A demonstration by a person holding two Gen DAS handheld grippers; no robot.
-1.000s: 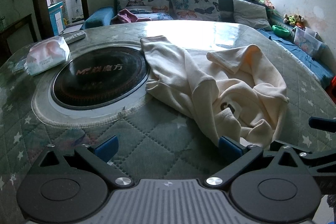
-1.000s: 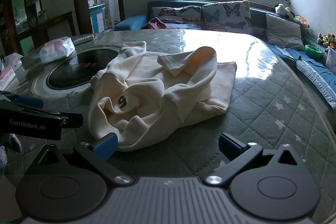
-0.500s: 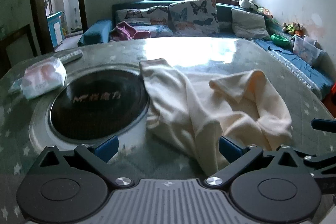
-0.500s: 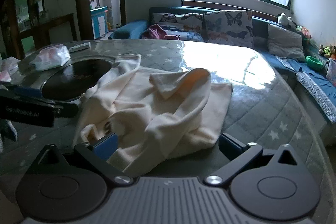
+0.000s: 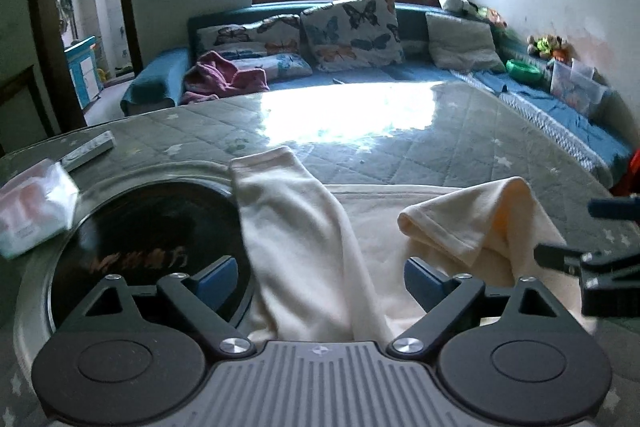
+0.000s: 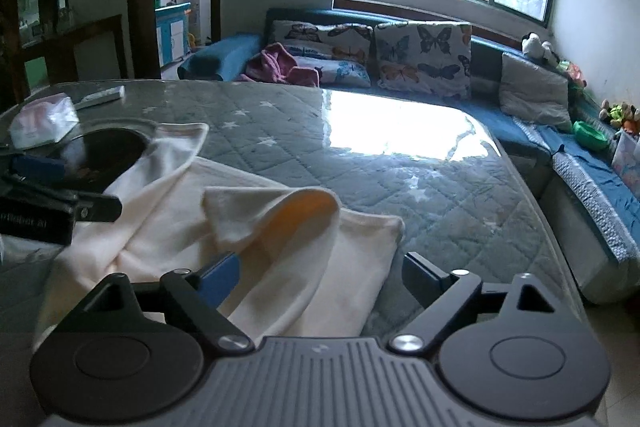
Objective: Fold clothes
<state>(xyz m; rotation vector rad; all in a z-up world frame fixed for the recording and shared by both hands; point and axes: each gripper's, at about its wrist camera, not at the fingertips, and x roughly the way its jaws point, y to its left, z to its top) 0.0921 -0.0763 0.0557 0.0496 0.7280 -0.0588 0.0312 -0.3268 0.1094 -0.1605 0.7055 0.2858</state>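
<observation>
Both the left gripper (image 5: 320,273) and the right gripper (image 6: 316,275) were brought in over the cream garment's (image 5: 304,247) near edge, their jaws closing around its folds.

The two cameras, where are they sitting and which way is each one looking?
Left wrist: on the left gripper, looking across the table toward the sofa; its fingers are closing around the cream shirt.
Right wrist: on the right gripper, also facing the sofa, closing over the shirt's right edge.
Shared: shirt, table, black round plate, sofa.
</observation>
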